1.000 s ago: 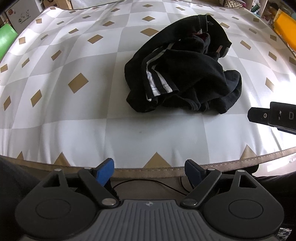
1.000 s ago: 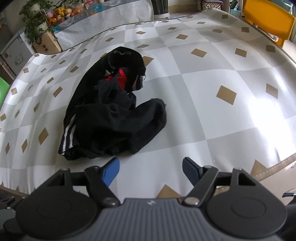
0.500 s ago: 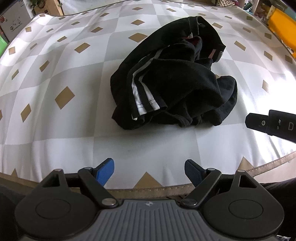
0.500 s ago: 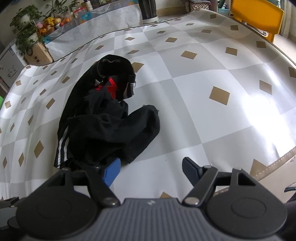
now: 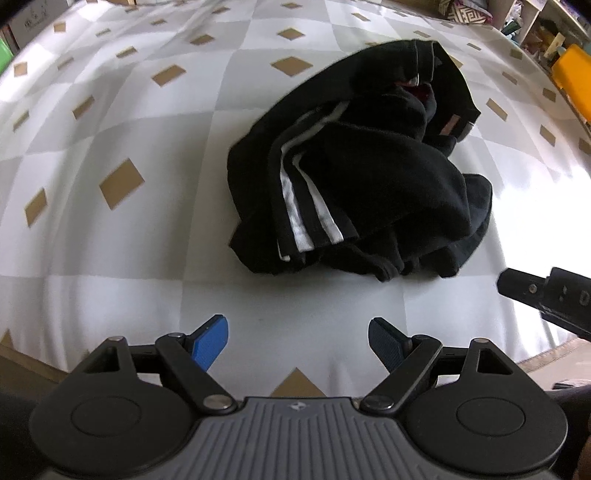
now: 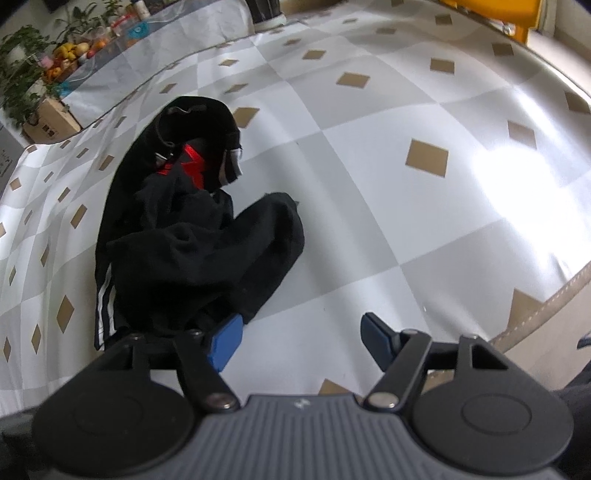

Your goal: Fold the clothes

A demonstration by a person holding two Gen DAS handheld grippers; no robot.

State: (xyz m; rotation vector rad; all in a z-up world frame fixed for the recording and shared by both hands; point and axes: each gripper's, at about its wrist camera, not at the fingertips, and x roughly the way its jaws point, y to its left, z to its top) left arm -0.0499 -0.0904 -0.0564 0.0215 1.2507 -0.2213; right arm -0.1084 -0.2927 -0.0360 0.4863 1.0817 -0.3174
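Observation:
A crumpled black garment (image 5: 369, 177) with white side stripes and a red patch lies on the checked tablecloth (image 5: 110, 258). My left gripper (image 5: 298, 341) hangs open above the bare cloth just short of the garment's near edge, with nothing between its fingers. In the right wrist view the same garment (image 6: 207, 258) fills the left side. My right gripper (image 6: 301, 338) sits at its near right corner. Its jaws are closing; the left blue pad (image 6: 225, 343) is against the hem, and only tablecloth (image 6: 443, 221) shows in the gap.
A beige stitched hem (image 6: 546, 306) marks the table's front edge at the right. A yellow chair (image 6: 491, 11) stands beyond the far side. Plants and fruit (image 6: 29, 66) and a cardboard box (image 6: 51, 122) are off to the far left.
My left gripper moved forward from the table's front edge over the cloth toward the garment. My right gripper rolled and shifted left until its left pad reached the garment's hem.

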